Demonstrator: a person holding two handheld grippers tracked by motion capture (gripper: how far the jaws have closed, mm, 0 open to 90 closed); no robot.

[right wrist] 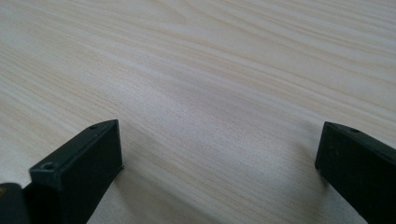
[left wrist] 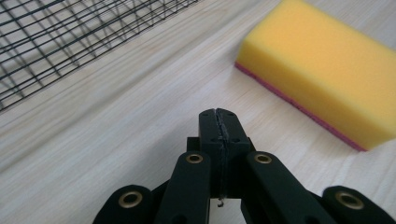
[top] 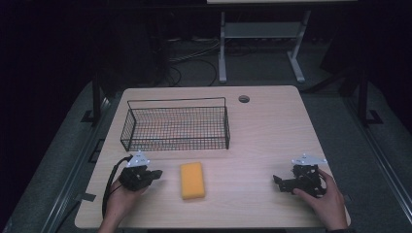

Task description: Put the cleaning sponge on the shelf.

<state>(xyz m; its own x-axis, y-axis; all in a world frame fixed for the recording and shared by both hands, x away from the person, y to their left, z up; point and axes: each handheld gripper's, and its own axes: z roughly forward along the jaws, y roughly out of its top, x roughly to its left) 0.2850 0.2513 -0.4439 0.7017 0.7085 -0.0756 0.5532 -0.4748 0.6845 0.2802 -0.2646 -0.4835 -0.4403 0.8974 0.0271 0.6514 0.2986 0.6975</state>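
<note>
A yellow sponge with a pink underside lies flat on the wooden table, near the front and a little left of centre. My left gripper rests on the table just left of the sponge, jaws pressed together with nothing between them. In the left gripper view the sponge sits ahead and to the right of the left gripper. My right gripper lies near the front right, held by a hand, jaws spread wide. In the right gripper view the right gripper has only bare wood between its fingertips.
A black wire basket stands behind the sponge, left of centre, and its mesh fills the upper left of the left gripper view. A round cable hole sits near the far edge. Another table's white legs stand beyond.
</note>
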